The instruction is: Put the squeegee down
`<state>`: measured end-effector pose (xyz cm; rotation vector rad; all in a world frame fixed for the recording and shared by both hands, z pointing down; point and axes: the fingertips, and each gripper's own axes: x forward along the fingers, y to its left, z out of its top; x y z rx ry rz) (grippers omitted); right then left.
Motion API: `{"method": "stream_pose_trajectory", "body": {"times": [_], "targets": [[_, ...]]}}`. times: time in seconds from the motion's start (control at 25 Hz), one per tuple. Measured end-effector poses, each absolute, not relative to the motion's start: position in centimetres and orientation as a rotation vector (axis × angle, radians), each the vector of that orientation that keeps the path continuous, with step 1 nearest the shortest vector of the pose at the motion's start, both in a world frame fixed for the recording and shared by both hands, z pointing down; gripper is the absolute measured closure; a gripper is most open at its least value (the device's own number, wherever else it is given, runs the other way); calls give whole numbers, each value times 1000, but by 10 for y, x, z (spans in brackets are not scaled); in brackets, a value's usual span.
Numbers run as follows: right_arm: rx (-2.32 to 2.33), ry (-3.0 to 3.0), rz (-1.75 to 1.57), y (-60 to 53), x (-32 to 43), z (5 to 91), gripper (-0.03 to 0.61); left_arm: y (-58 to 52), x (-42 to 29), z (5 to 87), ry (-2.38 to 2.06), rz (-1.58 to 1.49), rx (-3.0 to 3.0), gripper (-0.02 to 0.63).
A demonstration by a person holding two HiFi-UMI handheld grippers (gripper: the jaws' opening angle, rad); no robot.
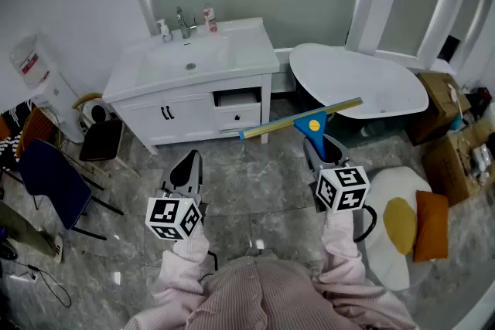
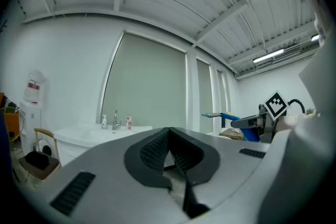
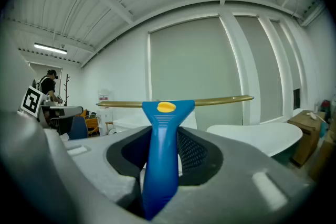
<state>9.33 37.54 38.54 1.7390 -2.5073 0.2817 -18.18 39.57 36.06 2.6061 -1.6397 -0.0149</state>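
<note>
The right claw clamps the blue handle of the brass-bladed squeegee, which is up in the air above the grey tiled floor, left of the white bathtub. If released here, it would likely drop and clatter. The left claw is closed and empty. The handle's lower end is hidden between the pads.
</note>
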Motion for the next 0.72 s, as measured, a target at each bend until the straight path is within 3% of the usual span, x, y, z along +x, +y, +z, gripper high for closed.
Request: {"method": "stream_pose_trajectory", "body": {"times": [0.72], "targets": [[1712,-2522,297,384,117,401,442,401,-164,373,-1656,-10,2574,614]]}}
